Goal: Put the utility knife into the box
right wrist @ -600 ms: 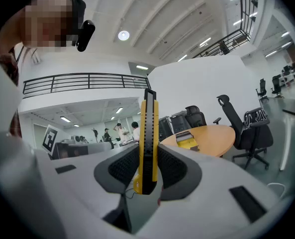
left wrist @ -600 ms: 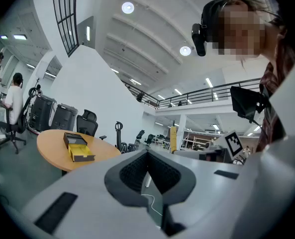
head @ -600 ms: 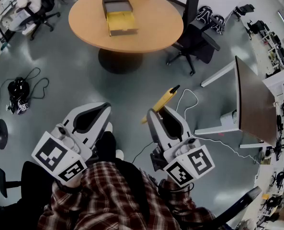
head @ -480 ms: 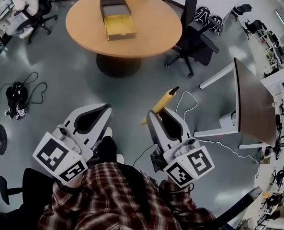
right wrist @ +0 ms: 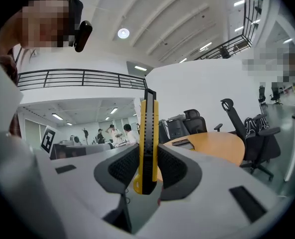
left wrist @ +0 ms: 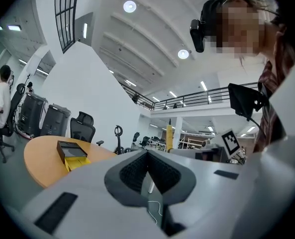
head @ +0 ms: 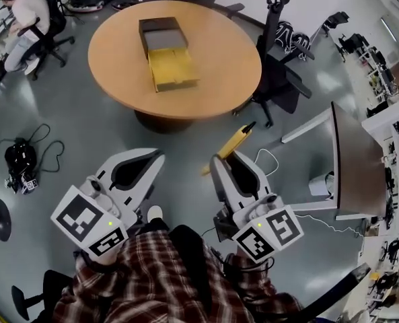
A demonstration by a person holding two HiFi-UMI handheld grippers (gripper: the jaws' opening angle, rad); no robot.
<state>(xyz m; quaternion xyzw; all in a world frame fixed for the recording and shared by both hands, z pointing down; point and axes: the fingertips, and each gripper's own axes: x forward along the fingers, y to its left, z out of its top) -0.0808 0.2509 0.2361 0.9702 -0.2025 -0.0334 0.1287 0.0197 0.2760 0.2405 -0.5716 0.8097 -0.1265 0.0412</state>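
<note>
1. Knife [right wrist: 148,128] sits clamped between the jaws of the right hand-held gripper [right wrist: 148,151].
2. Left hand-held gripper [left wrist: 148,153] is closed, empty.
3. Box [head: 165,54] lies open on the counter [head: 219,66], well apart from both.

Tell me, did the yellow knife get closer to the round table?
Yes. The utility knife, clamped in the right gripper's jaws, has moved toward the round table; the gap to its near edge has shrunk.
</note>
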